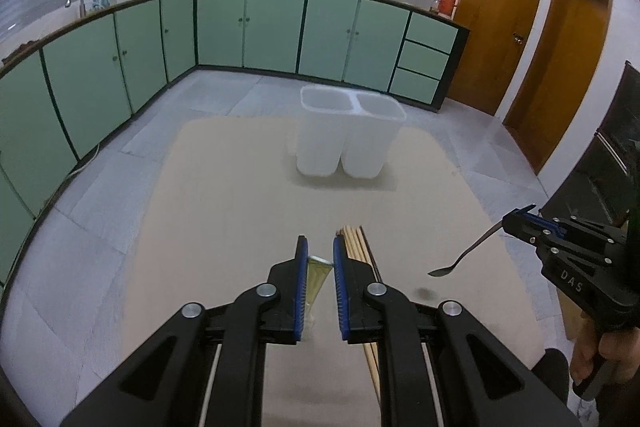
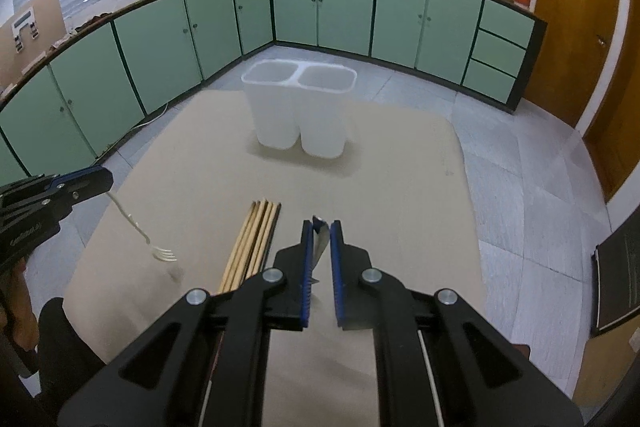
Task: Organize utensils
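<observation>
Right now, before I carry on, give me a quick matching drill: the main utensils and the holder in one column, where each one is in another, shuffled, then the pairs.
Things:
1. pale fork
2. dark metal spoon
3. bundle of wooden chopsticks
4. white two-compartment plastic holder

Places:
A. standing upright at the far side of the tan table mat
B. held in the right gripper
C. lying flat on the mat
D. held in the left gripper

Pairs: 1-D, 2-B, 3-C, 4-A
</observation>
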A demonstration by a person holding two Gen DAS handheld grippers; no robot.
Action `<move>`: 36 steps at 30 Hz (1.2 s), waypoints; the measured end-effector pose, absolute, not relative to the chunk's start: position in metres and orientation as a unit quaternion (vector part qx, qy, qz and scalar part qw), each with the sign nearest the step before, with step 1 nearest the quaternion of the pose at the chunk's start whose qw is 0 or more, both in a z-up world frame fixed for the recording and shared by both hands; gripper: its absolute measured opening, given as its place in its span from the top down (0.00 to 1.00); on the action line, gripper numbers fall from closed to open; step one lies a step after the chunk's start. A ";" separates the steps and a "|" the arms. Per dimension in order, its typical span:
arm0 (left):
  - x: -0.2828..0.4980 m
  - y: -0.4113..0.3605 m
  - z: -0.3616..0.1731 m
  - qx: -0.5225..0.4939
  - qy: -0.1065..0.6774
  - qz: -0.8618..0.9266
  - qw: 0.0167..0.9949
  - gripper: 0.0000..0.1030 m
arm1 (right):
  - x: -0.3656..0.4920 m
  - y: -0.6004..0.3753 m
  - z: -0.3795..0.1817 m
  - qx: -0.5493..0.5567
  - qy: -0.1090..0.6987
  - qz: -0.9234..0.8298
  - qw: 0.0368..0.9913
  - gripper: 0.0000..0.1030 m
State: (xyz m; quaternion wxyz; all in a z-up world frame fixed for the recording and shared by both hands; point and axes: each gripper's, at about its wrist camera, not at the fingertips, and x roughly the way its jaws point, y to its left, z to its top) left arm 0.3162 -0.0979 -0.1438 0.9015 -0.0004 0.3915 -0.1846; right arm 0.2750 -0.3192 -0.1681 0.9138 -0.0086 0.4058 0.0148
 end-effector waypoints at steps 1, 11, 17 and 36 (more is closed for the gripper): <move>0.321 -0.099 -0.140 0.000 0.390 -0.187 0.902 0.88 | 0.280 -0.319 -0.164 -0.010 0.405 0.018 0.914 0.93; 0.389 -0.114 -0.079 -0.001 0.356 -0.200 0.913 0.88 | 0.347 -0.323 -0.105 -0.022 0.389 0.030 0.921 0.95; 0.441 -0.130 -0.036 -0.005 0.321 -0.202 0.925 0.88 | 0.404 -0.332 -0.068 -0.003 0.381 0.030 0.924 0.98; 0.526 -0.159 -0.104 0.019 0.336 -0.218 0.916 0.85 | 0.522 -0.340 -0.166 -0.025 0.466 0.020 0.884 0.93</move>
